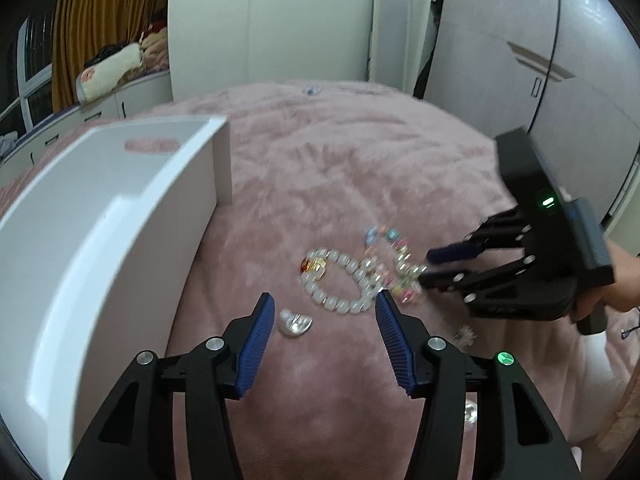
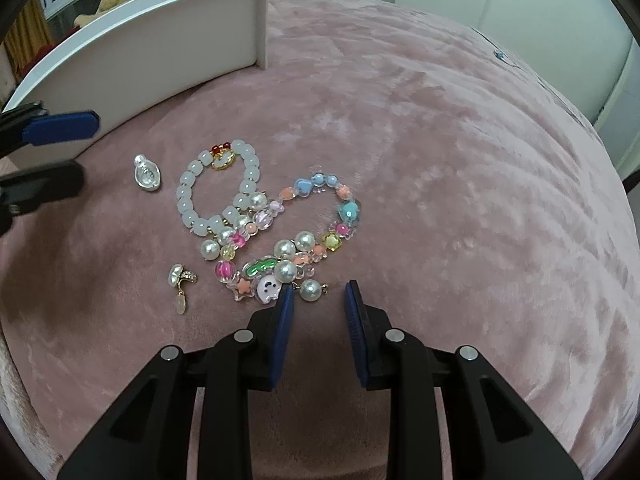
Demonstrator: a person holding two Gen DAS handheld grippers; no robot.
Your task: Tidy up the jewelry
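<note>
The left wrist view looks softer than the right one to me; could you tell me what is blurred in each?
Left wrist view: motion-smeared, the colourful charm bracelet and right gripper blurred most, the white box soft-edged. Right wrist view: sharp on that bracelet and the white bead bracelet; only the left gripper at the edge is soft. Both bend straight lines, fisheye.

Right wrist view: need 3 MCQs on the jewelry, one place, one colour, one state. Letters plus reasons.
1. Where does the silver charm lie relative to the white bead bracelet?
A. inside its loop
B. beside it, toward the white box
C. in the box

2. What colour is the blanket under the jewelry?
A. pink
B. grey
C. green

3. What is the state of the right gripper?
A. shut on a pearl
B. holding the charm
C. jaws apart, gripping nothing

Key: B, the charm sits apart on the box side; A, pink plush fills the view; C, there is a gap between the jaws at the edge of the colourful bracelet.
</note>
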